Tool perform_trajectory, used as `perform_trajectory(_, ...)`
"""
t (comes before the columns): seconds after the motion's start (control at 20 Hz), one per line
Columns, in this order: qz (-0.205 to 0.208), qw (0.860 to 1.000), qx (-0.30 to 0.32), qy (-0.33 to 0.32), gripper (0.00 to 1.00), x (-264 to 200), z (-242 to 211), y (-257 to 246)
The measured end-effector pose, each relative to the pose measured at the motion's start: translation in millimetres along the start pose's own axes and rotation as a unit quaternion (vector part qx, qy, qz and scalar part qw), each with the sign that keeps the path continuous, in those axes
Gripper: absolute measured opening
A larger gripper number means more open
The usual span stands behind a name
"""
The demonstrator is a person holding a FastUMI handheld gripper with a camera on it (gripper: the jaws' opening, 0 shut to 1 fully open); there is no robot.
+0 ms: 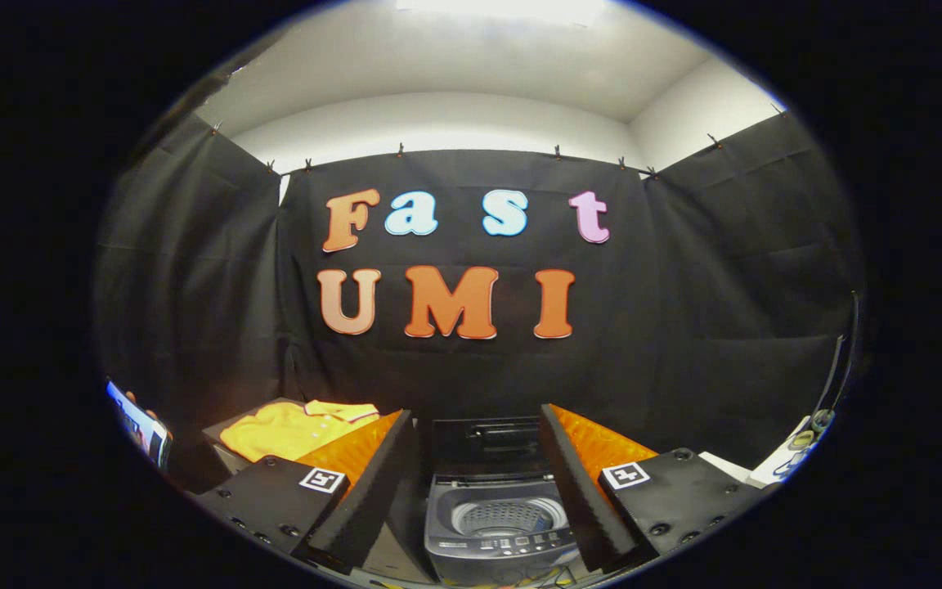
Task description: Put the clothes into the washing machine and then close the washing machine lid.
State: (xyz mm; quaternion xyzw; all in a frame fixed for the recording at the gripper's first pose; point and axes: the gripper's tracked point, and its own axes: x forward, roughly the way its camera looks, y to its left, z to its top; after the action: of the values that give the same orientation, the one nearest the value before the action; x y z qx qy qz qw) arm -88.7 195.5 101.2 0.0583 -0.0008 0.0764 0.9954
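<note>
At the far lower left of the frame, a person's hand (137,409) holds a lit phone-like screen, partly cut off. Just right of it, lower left, a yellow shirt (291,427) with a collar lies folded flat on a dark box (222,446), beyond the left finger. Bottom centre, the gripper (477,483) is spread wide and grasping nothing. Between its fingers stands a small grey washing machine (502,536), its lid (483,446) raised upright behind an open drum (508,517) that looks empty. At the lower right edge, a pale bench (765,473) with cables sits partly in view.

The step in hand appears to be fetching the shirt. A good approach would swing left, come down over the fabric's middle with fingers kept wide, and pinch a thick fold so it lifts whole, clear of the lid.
</note>
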Motion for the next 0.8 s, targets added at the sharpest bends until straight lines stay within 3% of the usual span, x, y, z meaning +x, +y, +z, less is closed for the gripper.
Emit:
perform_trajectory(0.35,0.107,0.994,0.019,0.017,0.99,105.4,12.6,142.0)
perform_trajectory(0.55,0.139,0.988,0.01,0.06,0.99,153.4,-15.2,208.1)
perform_trajectory(0.8,0.147,0.979,0.008,0.142,0.99,209.8,-77.1,256.9)
